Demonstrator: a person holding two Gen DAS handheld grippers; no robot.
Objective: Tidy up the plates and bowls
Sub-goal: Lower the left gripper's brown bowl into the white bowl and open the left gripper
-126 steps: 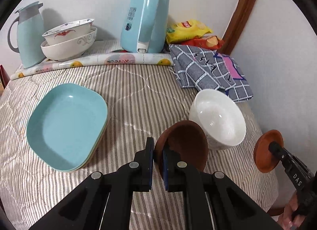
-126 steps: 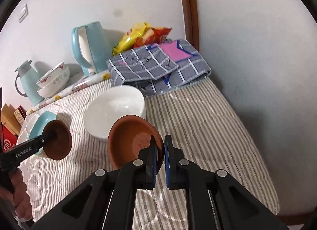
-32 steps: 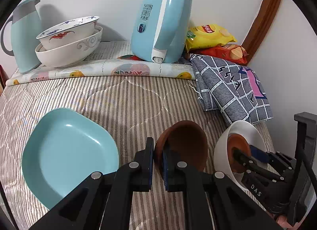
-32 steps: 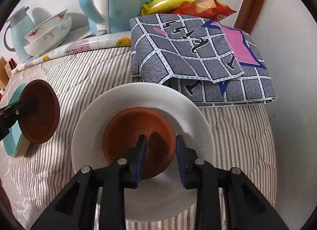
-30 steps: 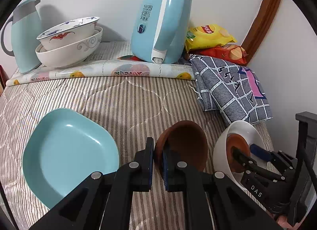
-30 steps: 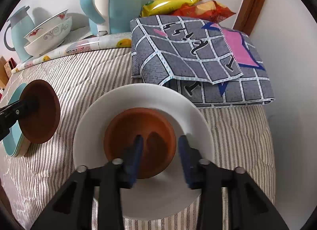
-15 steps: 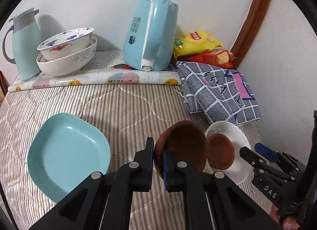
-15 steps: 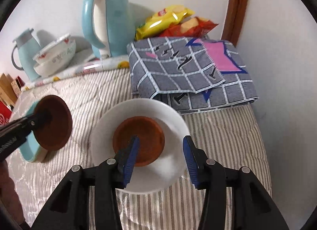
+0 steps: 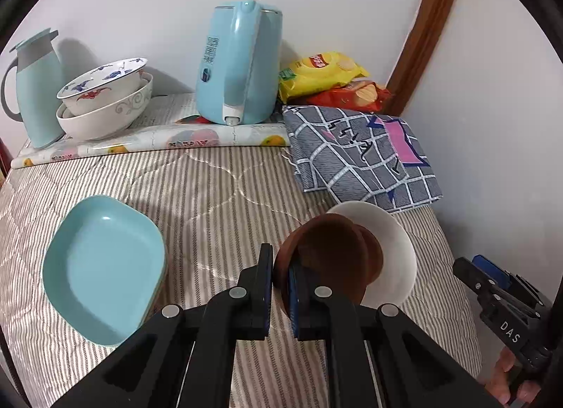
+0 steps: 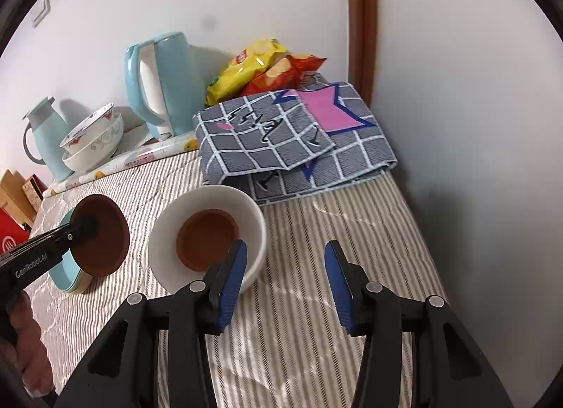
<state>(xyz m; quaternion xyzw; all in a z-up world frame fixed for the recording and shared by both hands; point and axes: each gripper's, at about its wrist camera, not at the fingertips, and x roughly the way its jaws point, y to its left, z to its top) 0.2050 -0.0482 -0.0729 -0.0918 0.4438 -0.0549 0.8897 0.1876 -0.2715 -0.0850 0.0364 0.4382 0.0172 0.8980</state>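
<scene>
Now brown dish (image 10: 207, 244) sits inside white bowl (image 10: 253, 221), rim up.

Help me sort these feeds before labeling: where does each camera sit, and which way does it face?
Left wrist: rides the left claw, looking down along its fingers at the brown dish it grips, teal plates to the left; the right claw and a hand show at the right edge.
Right wrist: rides the right claw, open over the striped cover, white bowl ahead-left; the left claw and a hand show at the left edge.
Shared: white bowl, blue kettle, checked cloth.
</scene>
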